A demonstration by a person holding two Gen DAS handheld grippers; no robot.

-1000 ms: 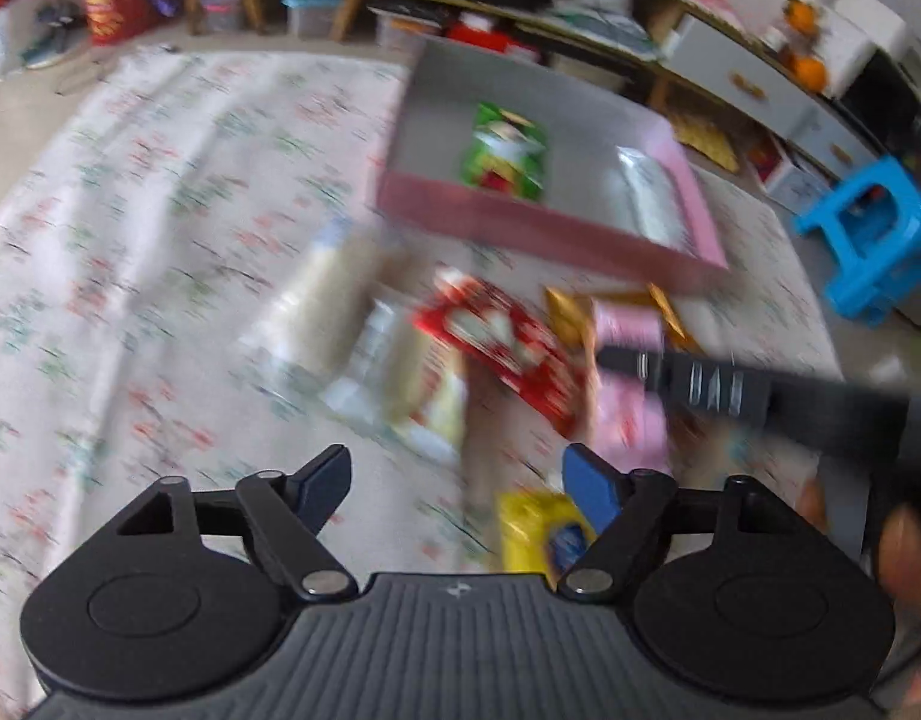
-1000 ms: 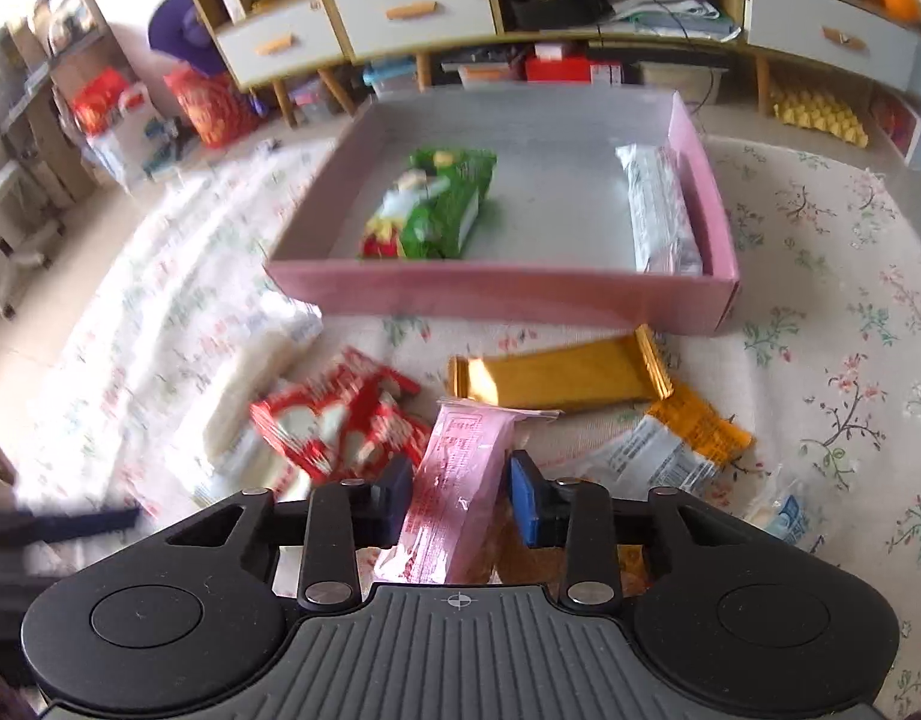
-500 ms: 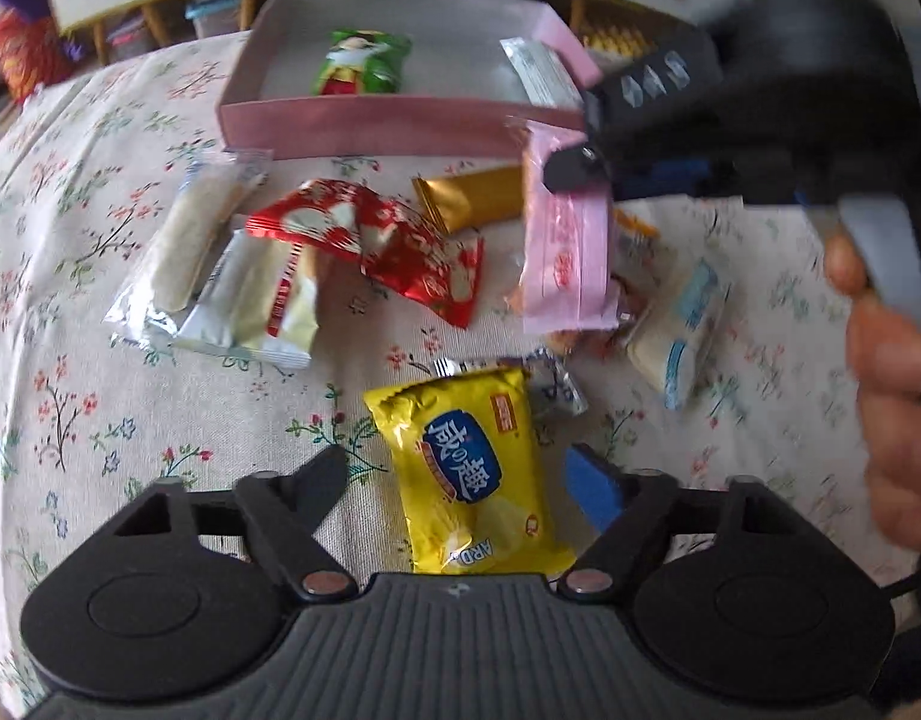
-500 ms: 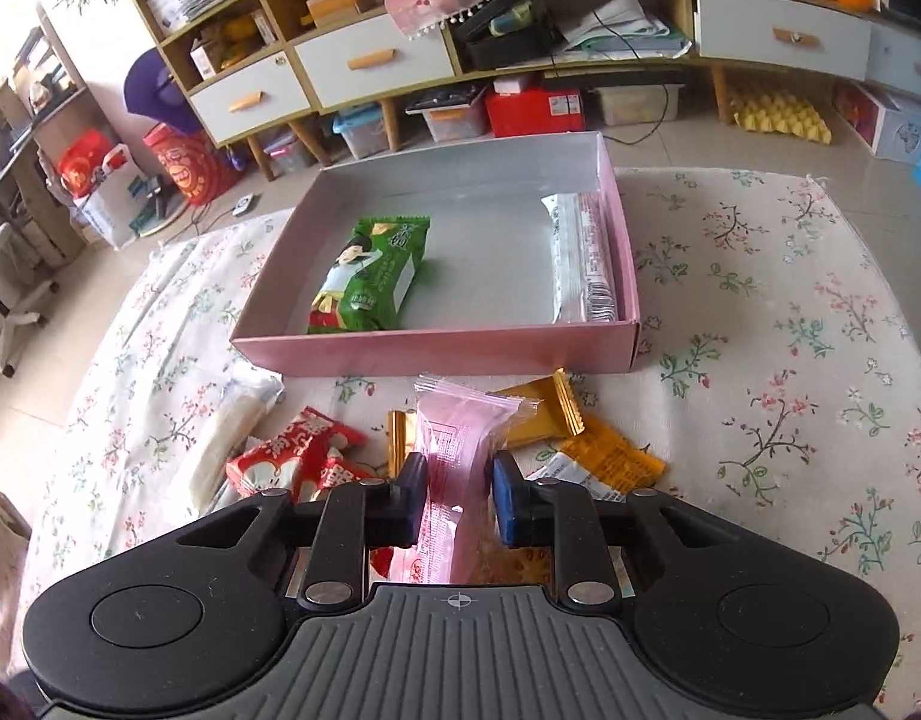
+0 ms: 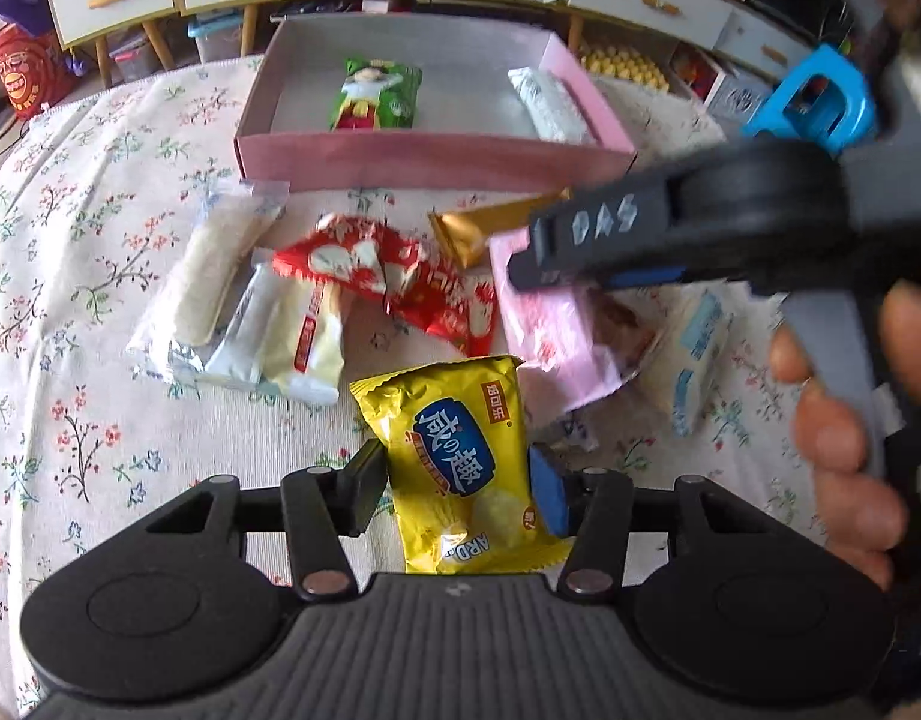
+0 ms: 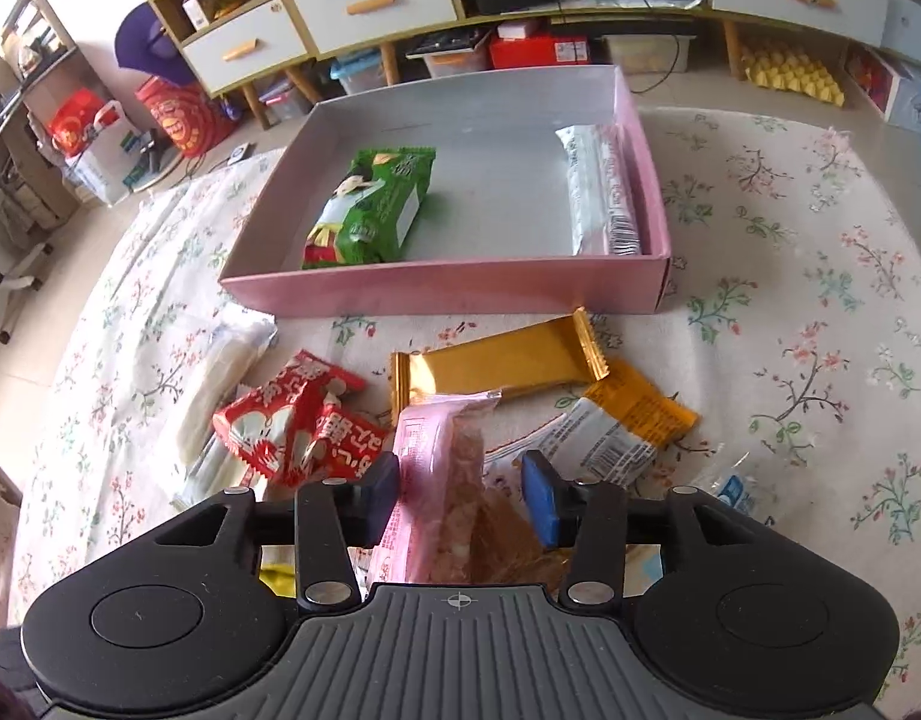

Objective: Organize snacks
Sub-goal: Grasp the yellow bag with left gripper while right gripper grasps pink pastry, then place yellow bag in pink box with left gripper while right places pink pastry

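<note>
A yellow snack packet (image 5: 454, 450) lies on the flowered cloth between the fingers of my left gripper (image 5: 457, 495). Its jaws are closing and the pads stand at the packet's two edges without squeezing it. My right gripper (image 6: 460, 501) hangs over a pink packet (image 6: 436, 480) that rests on the pile. Its jaws are opening, and the right pad is clear of the wrapper. The pink box (image 6: 448, 294) at the far side holds a green packet (image 6: 370, 204) and a silver-white packet (image 6: 601, 192).
Loose snacks lie in front of the box: a red packet (image 5: 388, 276), a gold bar (image 6: 496, 360), an orange-white packet (image 6: 622, 426), two white packets (image 5: 208, 276) and a blue-white one (image 5: 694, 354). A hand (image 5: 838, 408) holds the right gripper. Behind stand a blue stool (image 5: 814, 96) and drawer cabinets (image 6: 370, 0).
My left gripper swung over the pile and came down around the yellow packet, its jaws narrowing. The right jaws had clamped the pink packet and have now spread; the packet has sunk onto the pile.
</note>
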